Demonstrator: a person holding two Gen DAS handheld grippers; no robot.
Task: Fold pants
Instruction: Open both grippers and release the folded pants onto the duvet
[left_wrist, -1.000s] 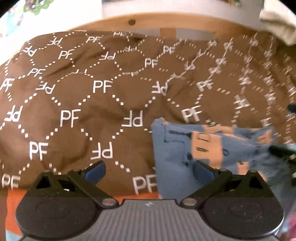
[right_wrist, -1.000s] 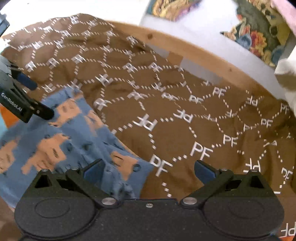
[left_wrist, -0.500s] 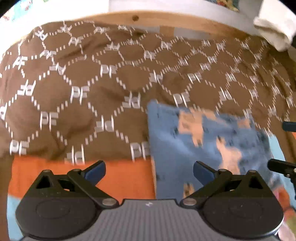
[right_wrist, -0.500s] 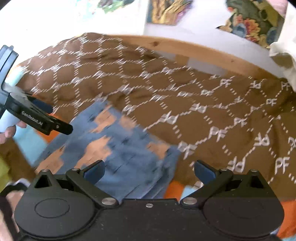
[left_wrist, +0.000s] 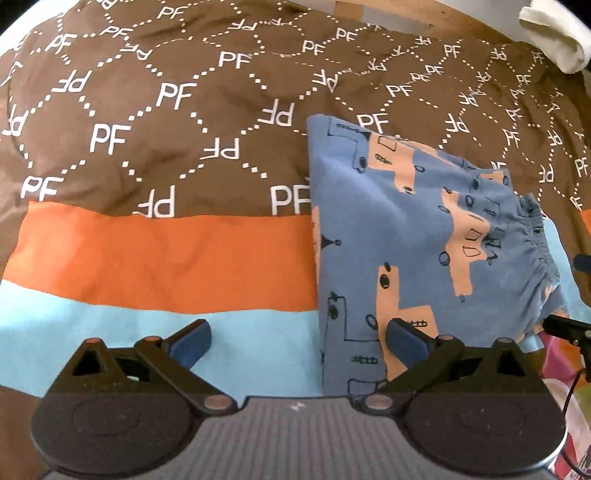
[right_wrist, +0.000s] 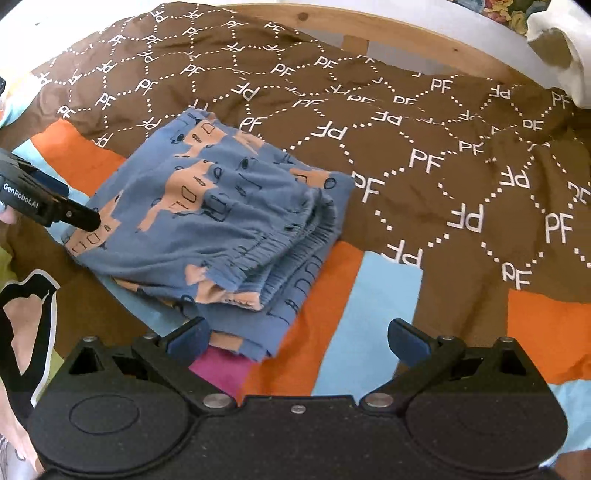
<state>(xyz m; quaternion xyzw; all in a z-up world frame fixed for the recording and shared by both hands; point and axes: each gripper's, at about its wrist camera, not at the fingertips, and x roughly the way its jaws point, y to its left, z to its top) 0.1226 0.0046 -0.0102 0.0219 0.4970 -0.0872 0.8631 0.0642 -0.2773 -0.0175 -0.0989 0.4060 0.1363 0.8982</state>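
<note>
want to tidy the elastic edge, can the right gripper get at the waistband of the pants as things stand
Probably yes. The right gripper is open, and the waistband of the folded pants faces it with nothing between; the left gripper sits at the far corner.

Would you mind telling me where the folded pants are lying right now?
The folded pants lie left of centre in the right wrist view, on the patterned bedspread, straddling its brown and orange areas.

Bright even daylight, sharp (fisheye-warped edges)

pants: blue, tan patches, dark doodles | bedspread: brown, white PF lattice, orange/light-blue bands
</note>
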